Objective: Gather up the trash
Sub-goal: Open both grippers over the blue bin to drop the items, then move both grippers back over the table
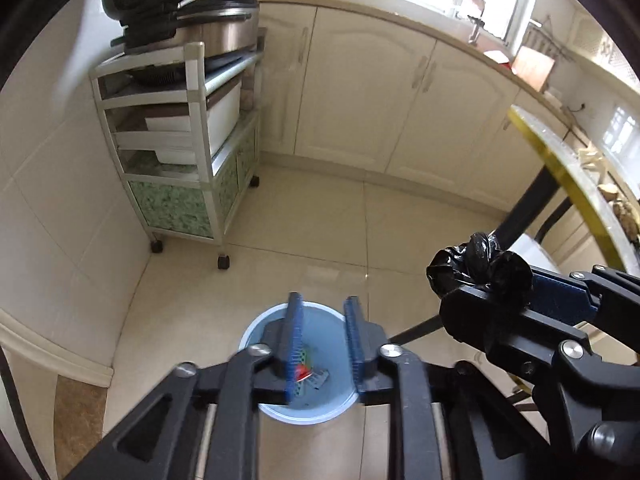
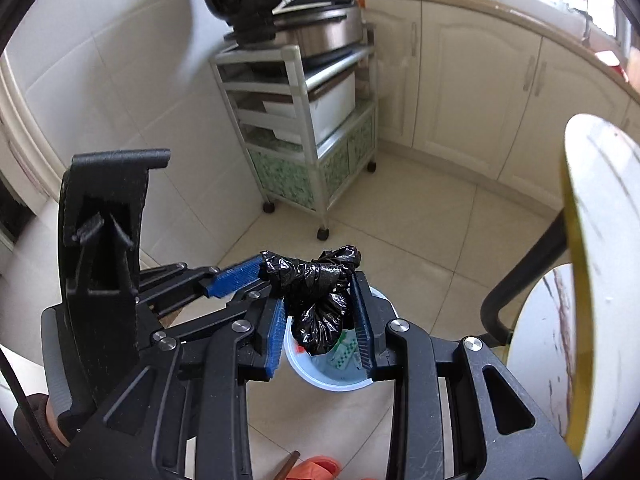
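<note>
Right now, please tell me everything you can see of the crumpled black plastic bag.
The crumpled black plastic bag is thin, glossy film, bunched into a wrinkled wad and not unfolded. The right gripper holds it between its blue ribbed pads. It hangs above the round pale blue bin on the floor. Its left end reaches the left gripper's blue finger; contact there is unclear.

Cream cabinets [image 1: 360, 92], tiled floor [image 1: 320, 232], wheeled cart [image 1: 180, 140]

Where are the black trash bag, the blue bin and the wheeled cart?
black trash bag [image 2: 316, 296]: right wrist view, on the crumpled middle between the blue pads.
blue bin [image 1: 328, 324]: left wrist view, on its inner wall near the far rim.
wheeled cart [image 1: 172, 204]: left wrist view, on its green-patterned lower panel.
</note>
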A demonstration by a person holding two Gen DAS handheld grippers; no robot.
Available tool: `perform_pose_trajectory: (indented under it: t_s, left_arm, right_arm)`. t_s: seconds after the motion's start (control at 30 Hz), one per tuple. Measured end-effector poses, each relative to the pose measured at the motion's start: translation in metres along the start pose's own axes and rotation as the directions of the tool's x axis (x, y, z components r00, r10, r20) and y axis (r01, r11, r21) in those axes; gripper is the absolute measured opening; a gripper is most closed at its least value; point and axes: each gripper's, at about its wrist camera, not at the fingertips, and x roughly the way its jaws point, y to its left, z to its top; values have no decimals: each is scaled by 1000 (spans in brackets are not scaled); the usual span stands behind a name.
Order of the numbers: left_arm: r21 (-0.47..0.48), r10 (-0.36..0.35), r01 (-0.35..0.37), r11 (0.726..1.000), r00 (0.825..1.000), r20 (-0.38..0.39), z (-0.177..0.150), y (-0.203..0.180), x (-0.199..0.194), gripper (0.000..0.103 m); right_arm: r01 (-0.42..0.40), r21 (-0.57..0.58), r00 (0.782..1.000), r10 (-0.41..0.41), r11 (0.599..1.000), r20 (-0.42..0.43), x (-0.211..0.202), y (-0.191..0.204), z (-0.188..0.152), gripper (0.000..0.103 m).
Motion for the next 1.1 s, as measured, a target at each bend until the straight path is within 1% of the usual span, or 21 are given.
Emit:
perform_pose_trajectory:
  t_s: [0.03, 0.07, 0.1, 0.2, 0.3, 0.37, 0.4, 0.43, 0.47, 0.5, 0.53, 0.67, 0.73, 0.8, 0.87, 0.9, 0.93, 1.0, 1.03, 1.07, 1.1]
  left_arm:
    - [-3, 5, -5, 1000, 1000, -4, 7, -10, 9, 39]
    - [-6, 11, -11, 1000, 1000, -3, 10, -17, 15, 49]
    - [-12, 20, -20, 1000, 1000, 4, 18, -27, 23, 52]
    - [-21, 28, -28, 999, 999, 15, 15, -35, 27, 54]
    - [-30, 42, -41, 999, 999, 31, 8, -36, 10, 56]
    - [-26, 53, -52, 998, 997, 53, 4, -37, -7, 59]
    - [-23, 59, -57, 998, 996, 67, 2, -38, -15, 60]
    - [-21, 63, -61, 998, 995, 83, 1, -40, -24, 63]
    - [-19, 62, -61, 998, 993, 99, -2, -42, -33, 67]
    - [-19, 62, -61, 998, 992, 111, -4, -44, -40, 68]
    - [-18, 63, -61, 998, 990, 124, -5, -46, -47, 69]
    - [-1, 66, -67, 998, 981, 184, -13, -65, -86, 69]
    - [18, 52, -58, 998, 970, 236, -15, -80, -112, 69]
    - [44, 37, -52, 998, 957, 288, -15, -96, -136, 71]
    - [80, 21, -53, 995, 935, 354, -17, -119, -165, 77]
    - [97, 8, -48, 994, 924, 383, -19, -131, -178, 78]
    - [115, -10, -40, 993, 913, 409, -21, -142, -192, 80]
    - [152, -53, -19, 988, 888, 456, -28, -168, -218, 84]
    - [173, -79, -6, 985, 873, 481, -33, -184, -234, 88]
    - [187, -92, -4, 982, 862, 499, -37, -197, -244, 93]
    - [204, -103, -6, 979, 848, 519, -43, -209, -254, 94]
  right_arm:
    - [0, 1, 1000, 0, 1000, -5, 4, -1, 0, 29]
    - [1, 1, 1000, -1, 1000, -11, 8, -2, 0, 29]
    - [-1, 2, 1000, 1, 1000, -13, 10, -3, 1, 29]
    - [-8, -1, 1000, 8, 1000, -12, 20, -3, 6, 31]
    - [-16, -12, 1000, 16, 1000, 7, 20, -1, 10, 33]
    - [-8, -13, 1000, 9, 1000, 26, 16, 1, 14, 36]
    - [-7, -8, 999, 7, 1000, 36, 13, 2, 15, 43]
    - [5, 0, 999, -5, 1000, 49, 9, 2, 17, 56]
    - [15, 6, 998, -15, 1000, 63, 3, 2, 18, 62]
    - [15, 7, 997, -15, 1000, 78, -2, 3, 19, 71]
    - [22, 9, 994, -23, 1000, 107, -10, 4, 19, 73]
    - [20, 29, 985, -25, 999, 171, -46, 4, 21, 74]
    - [49, 31, 976, -54, 998, 209, -72, 5, 20, 82]
    - [78, 42, 961, -87, 996, 263, -105, 3, 19, 87]
    - [121, 59, 940, -134, 991, 314, -142, -3, 15, 88]
    - [144, 70, 922, -160, 987, 352, -167, -7, 11, 90]
    - [166, 80, 908, -184, 983, 376, -185, -10, 7, 95]
    - [222, 110, 871, -248, 969, 424, -224, -18, -3, 100]
    - [248, 126, 849, -279, 960, 448, -244, -23, -9, 101]
    - [277, 143, 828, -312, 950, 466, -263, -27, -16, 101]
    - [304, 171, 802, -349, 937, 485, -286, -33, -26, 102]
